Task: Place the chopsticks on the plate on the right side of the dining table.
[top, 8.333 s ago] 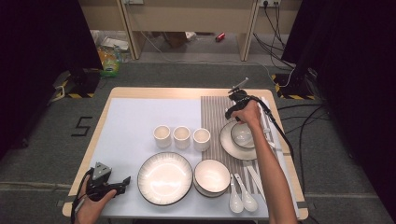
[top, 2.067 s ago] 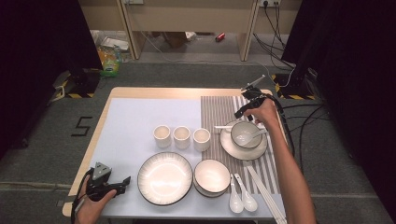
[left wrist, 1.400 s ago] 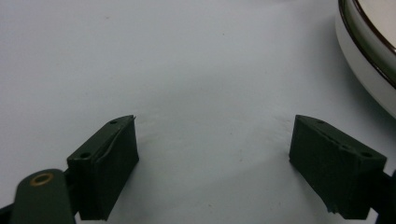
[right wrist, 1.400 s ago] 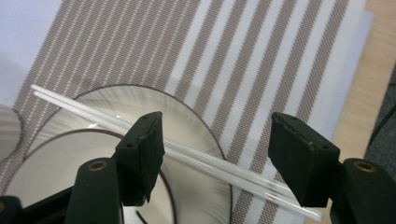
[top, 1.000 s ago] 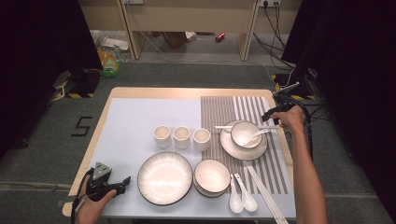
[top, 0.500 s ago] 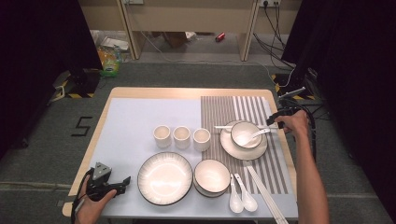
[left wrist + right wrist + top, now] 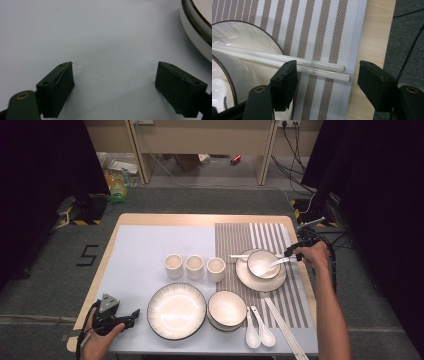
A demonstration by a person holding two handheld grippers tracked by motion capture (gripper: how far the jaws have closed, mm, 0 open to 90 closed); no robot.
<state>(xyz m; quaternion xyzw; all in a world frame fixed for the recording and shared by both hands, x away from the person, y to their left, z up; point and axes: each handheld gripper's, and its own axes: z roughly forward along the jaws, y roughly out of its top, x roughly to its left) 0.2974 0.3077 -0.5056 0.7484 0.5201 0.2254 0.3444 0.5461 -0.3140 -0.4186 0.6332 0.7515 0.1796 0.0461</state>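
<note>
Two white chopsticks [image 7: 312, 65] lie side by side across the saucer's [image 7: 259, 35] rim on the striped placemat [image 7: 317, 30], between the right claw's [image 7: 332, 86] spread jaws, untouched; left claw [image 7: 115, 92] rests spread on the counter [image 7: 100, 37].

My left hand [image 7: 97, 337] rests low at the near left, its left gripper [image 7: 131, 314] lying level and pointing right with the jaws spread wide and nothing between them. My right arm [image 7: 330, 312] reaches far forward along the right side. There my right gripper [image 7: 291, 254] points left, jaws standing apart.
</note>
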